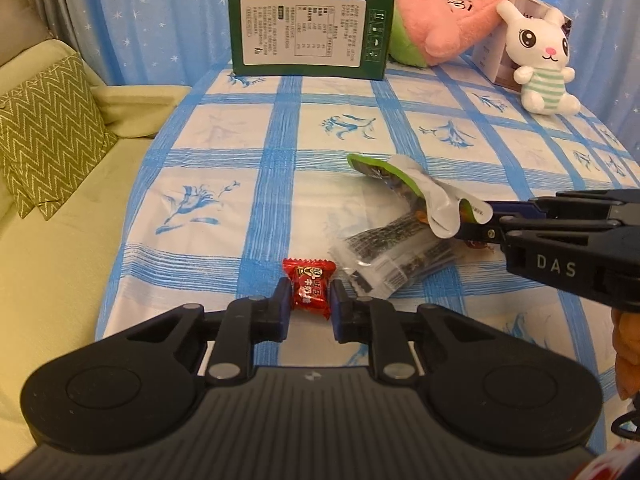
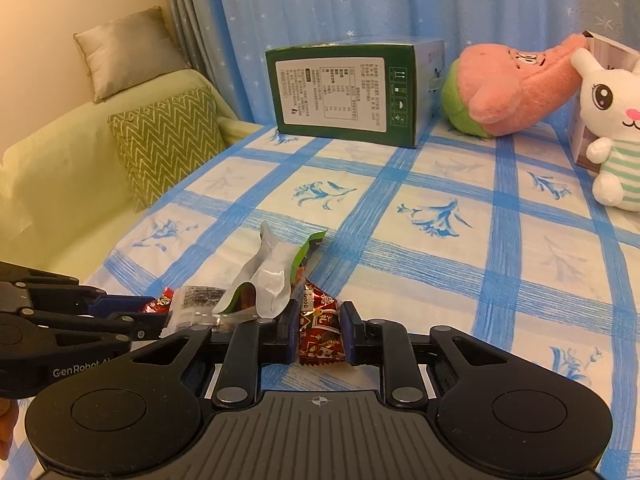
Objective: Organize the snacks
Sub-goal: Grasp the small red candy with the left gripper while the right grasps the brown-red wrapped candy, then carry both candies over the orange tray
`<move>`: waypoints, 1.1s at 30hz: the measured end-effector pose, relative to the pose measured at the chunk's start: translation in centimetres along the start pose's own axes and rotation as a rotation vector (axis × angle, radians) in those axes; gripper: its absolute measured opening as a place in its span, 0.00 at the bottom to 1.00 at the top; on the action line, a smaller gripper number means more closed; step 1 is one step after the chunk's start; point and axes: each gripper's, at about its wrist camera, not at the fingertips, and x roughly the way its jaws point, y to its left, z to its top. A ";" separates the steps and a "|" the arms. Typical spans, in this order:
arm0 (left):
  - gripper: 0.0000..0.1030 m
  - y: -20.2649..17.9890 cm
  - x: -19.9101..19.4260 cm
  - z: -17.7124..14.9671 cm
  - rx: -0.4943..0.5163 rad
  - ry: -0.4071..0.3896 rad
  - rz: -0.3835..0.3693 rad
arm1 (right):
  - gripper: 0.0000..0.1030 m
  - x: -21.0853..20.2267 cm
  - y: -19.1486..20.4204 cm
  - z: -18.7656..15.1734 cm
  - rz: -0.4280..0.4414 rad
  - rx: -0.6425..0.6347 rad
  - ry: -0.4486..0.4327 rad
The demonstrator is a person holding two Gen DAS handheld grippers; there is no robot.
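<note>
A small red candy (image 1: 309, 289) in a twisted wrapper lies on the near part of the blue-checked tablecloth (image 1: 280, 152), and the left gripper (image 1: 310, 304) has its two blue-padded fingers narrowed on either side of it, the pads touching or all but touching the wrapper; whether the candy is lifted off the cloth cannot be told. Just to its right sits a clear packet of dark seaweed strips (image 1: 394, 256), and beyond that a green and white snack pouch (image 1: 408, 188) lies crumpled, its torn white edge curling up. The right gripper (image 2: 322, 334) is narrowed on a red and gold patterned snack packet (image 2: 320, 332), its pads pressing the packet's two sides; in the left wrist view this gripper comes in from the right edge beside the pouch, and the packet shows there only as a sliver of red under its fingers. All these snacks cluster together near the front of the table. Well apart from them, at the far edge, a dark green carton (image 1: 310, 30) stands with its white printed label facing forward. Beside it lies a pink and green plush toy (image 1: 436, 28), and a white plush rabbit (image 1: 540, 60) in a striped shirt sits against a pale box (image 1: 490, 52). A yellow-green sofa (image 1: 60, 240) with a zigzag cushion (image 1: 44, 136) stands to the left, before a blue starred curtain (image 1: 160, 12).
</note>
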 end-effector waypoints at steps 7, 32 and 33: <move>0.16 -0.4 -1.0 -0.6 -0.005 0.020 -0.021 | 0.21 -2.0 -1.7 -1.0 -0.053 0.040 0.054; 0.18 -7.2 -2.8 -4.0 0.110 -0.004 -0.170 | 0.20 -5.7 -1.5 -4.6 -0.101 -0.017 0.124; 0.18 -7.2 -2.7 -4.0 0.110 -0.006 -0.168 | 0.20 -5.8 -1.4 -4.6 -0.102 -0.019 0.120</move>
